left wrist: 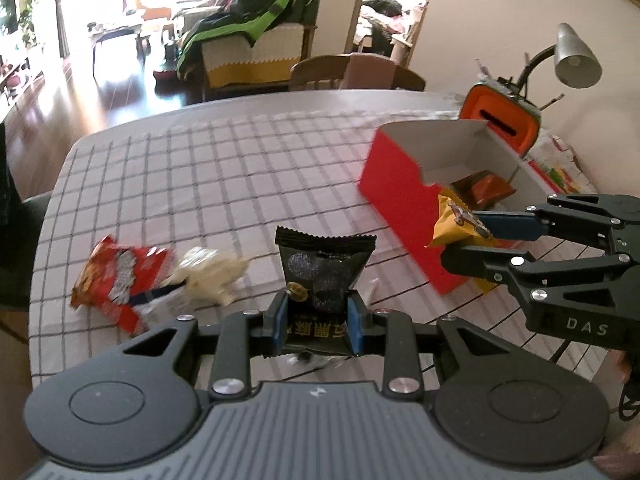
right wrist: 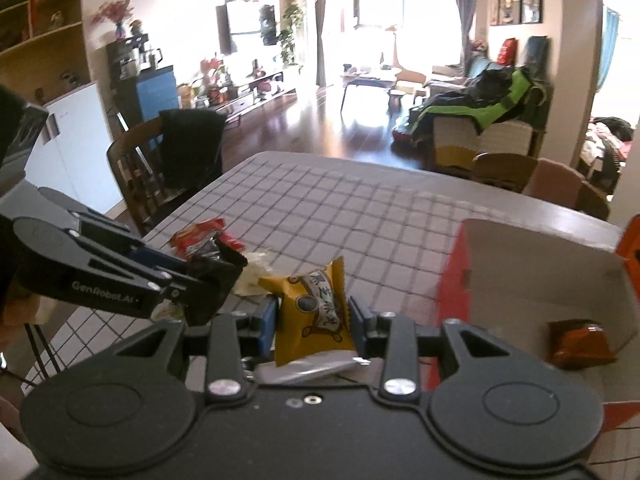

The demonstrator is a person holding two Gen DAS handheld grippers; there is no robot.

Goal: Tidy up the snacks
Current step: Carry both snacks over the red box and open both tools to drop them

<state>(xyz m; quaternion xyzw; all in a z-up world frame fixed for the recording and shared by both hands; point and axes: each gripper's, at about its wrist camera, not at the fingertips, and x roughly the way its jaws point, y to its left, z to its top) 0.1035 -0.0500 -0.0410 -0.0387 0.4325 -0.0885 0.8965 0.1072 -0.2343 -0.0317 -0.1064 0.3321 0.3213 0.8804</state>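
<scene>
Carrying is the step: left gripper (left wrist: 316, 314) jaws pinch a black packet (left wrist: 324, 268), right gripper (right wrist: 314, 320) jaws a yellow packet (right wrist: 314, 312); next, release both inside the red box (left wrist: 400, 188).

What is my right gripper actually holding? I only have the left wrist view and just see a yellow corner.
Observer: The right gripper is shut on a yellow snack packet, held upright between its pads.
Operator: Is anything in the box yet?
Observer: One brown packet lies on the floor of the red box, near the white inner wall.
Operator: And the side of the table beyond my left gripper?
Observer: A wooden chair with a dark cloth over its back stands at that edge.
</scene>
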